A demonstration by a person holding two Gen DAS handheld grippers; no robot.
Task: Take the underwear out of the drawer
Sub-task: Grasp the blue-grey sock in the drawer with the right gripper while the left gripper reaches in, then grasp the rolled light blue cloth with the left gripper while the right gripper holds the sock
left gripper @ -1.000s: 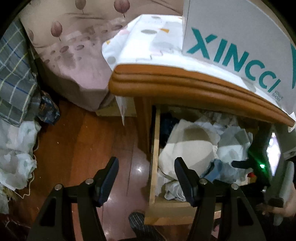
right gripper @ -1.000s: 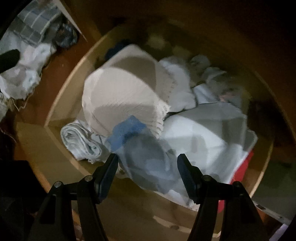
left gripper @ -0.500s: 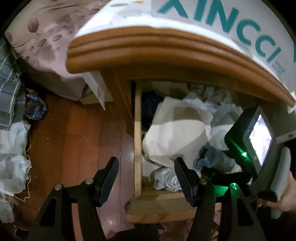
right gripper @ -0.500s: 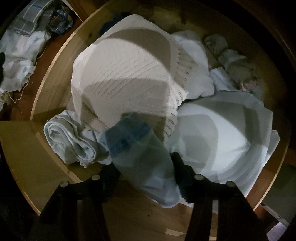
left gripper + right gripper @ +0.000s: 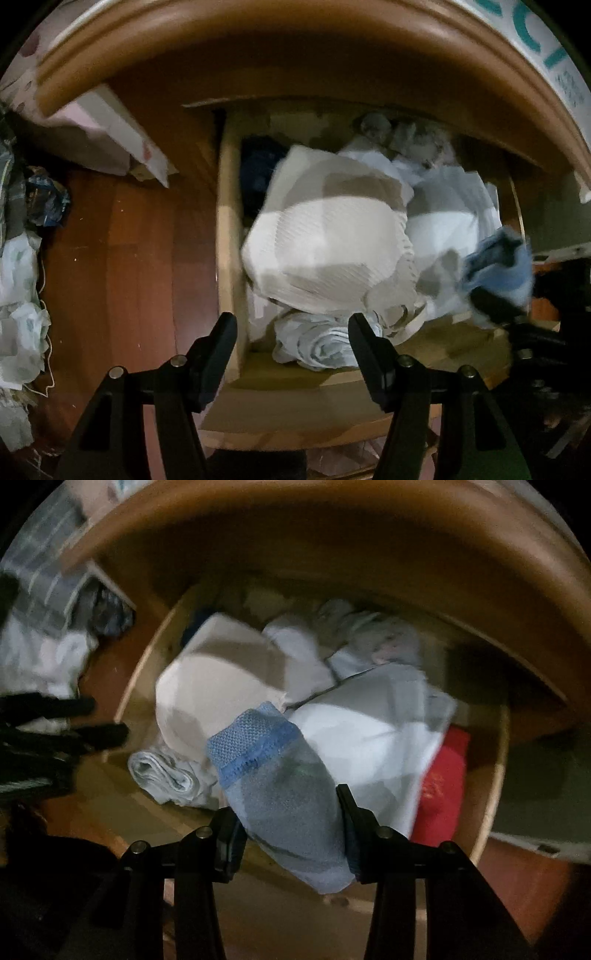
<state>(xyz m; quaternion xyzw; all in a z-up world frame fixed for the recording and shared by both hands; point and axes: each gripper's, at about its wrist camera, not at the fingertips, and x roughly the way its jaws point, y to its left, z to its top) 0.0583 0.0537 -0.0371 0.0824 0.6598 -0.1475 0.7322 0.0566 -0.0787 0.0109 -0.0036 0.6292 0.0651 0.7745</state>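
Right fingers [image 5: 341,812]: clamped on the blue underwear [image 5: 280,786] from both sides, and the jaws are closing on it at this moment.
Blue underwear: a mesh piece with a darker blue band, held between the right fingers and lifted above the drawer contents – it is seen hanging over the front part of the drawer [image 5: 495,775]. In the left wrist view it [image 5: 498,262] is seen at the right edge, blurred, over the drawer's right side.
Left fingers [image 5: 227,339]: spread apart, with nothing between them. They are pointed down over the front left corner of the drawer [image 5: 225,236]; one finger is seen over the floor, the other over the drawer.
Rolled pale cloth [image 5: 325,343]: laid at the front of the drawer, just beyond the left fingers.
Cream ribbed garment [image 5: 325,247]: a big bundle on the left half of the drawer, resting partly on the rolled cloth.
White garment [image 5: 369,731]: beside the cream one, on the right half.
Red item [image 5: 443,775]: pressed against the right wall of the drawer, partly covered by the white garment.
Cabinet top edge [image 5: 258,48]: a rounded wooden rim that overhangs the open drawer.
Wooden floor [image 5: 110,258]: left of the drawer – crumpled cloths [image 5: 18,295] are lying on it by the far left edge.
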